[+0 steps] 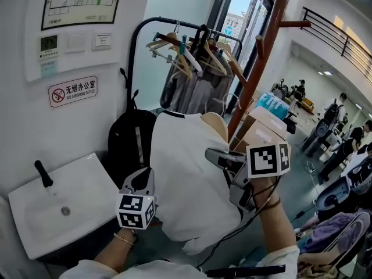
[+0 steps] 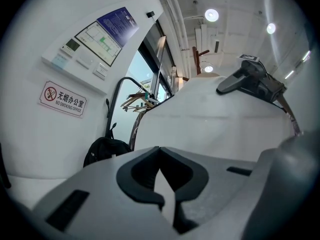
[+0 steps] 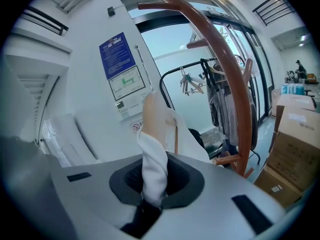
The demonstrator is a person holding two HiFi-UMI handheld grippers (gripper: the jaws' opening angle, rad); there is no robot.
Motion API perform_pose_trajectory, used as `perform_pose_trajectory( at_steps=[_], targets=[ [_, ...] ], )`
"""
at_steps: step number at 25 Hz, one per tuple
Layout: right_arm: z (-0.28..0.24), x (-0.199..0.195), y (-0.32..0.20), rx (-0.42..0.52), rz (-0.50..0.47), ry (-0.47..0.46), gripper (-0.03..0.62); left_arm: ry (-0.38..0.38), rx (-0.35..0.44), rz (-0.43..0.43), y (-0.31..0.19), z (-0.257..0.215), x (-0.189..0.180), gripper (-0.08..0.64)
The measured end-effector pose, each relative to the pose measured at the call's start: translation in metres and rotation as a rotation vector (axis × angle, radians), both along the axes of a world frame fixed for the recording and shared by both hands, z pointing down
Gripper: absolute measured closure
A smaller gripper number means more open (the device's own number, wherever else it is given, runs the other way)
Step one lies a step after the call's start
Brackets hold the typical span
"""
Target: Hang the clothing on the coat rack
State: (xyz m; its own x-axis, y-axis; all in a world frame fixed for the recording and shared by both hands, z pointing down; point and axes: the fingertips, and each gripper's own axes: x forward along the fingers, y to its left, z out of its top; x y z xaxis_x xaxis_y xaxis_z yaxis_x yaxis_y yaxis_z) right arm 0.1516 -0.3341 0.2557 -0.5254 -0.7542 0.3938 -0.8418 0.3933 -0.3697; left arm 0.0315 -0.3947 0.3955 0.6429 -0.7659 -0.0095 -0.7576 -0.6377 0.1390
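Beside coat rack [image 1: 261, 57]: left gripper [image 2: 167, 184], right gripper [image 3: 150, 194] both clamped on shirt [image 1: 186, 190]; likely carrying step; next, lift onto peg [image 1: 293, 23].

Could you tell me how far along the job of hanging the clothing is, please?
Done: the white garment is lifted, seemingly on a wooden hanger. In hand: the left gripper and right gripper are both shut on its fabric. To do: it hangs on no peg of the brown coat rack beyond it.
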Motion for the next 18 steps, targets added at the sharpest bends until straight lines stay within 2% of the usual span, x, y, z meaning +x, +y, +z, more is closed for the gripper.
perform_pose_trajectory(
  at_steps=[10, 18],
  targets=[
    [-0.041, -0.004, -0.001, 0.010, -0.022, 0.045, 0.551, 0.025, 0.019, -0.018, 0.004, -0.017, -0.008, 0.552],
    [-0.069, 0.003, -0.002, 0.033, -0.026, 0.027, 0.551, 0.027, 0.013, -0.035, 0.005, -0.014, -0.013, 0.552]
  ],
)
